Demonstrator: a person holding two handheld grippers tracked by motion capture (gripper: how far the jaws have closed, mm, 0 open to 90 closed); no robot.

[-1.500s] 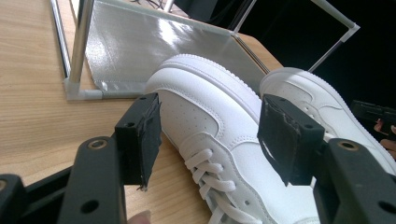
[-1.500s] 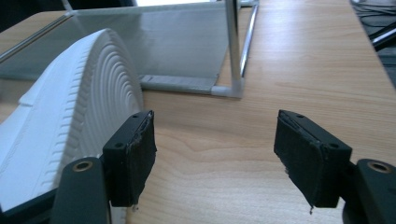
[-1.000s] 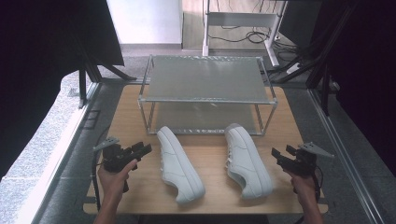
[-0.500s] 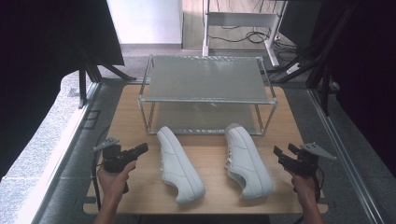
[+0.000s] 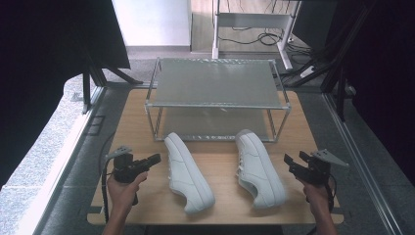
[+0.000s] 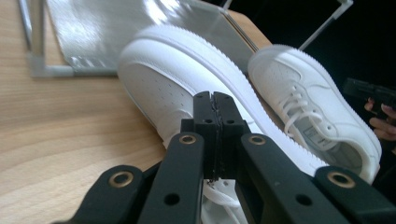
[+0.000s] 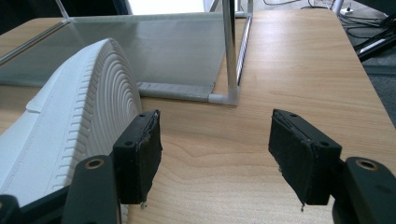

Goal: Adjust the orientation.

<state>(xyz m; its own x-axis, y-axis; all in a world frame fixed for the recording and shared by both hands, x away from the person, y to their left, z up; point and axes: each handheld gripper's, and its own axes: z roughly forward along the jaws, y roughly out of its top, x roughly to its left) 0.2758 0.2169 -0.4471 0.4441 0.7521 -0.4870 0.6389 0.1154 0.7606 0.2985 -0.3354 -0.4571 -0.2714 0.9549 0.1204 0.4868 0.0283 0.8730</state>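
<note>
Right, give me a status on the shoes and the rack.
Done: nothing yet. Both white shoes, the left shoe and the right shoe, lie on the wooden table in front of the rack, whose shelves hold nothing.
In hand: the left tongs are shut on nothing beside the left shoe; the right tongs stand open beside the right shoe.
Left: probably gripping each shoe and shelving it.

The black two-jaw left gripper point(image 5: 155, 158) is held low in the person's left hand point(image 5: 123, 188), its jaws pressed together on nothing; the black two-jaw right gripper point(image 5: 288, 160), in the right hand point(image 5: 317, 195), keeps its jaws wide apart
</note>
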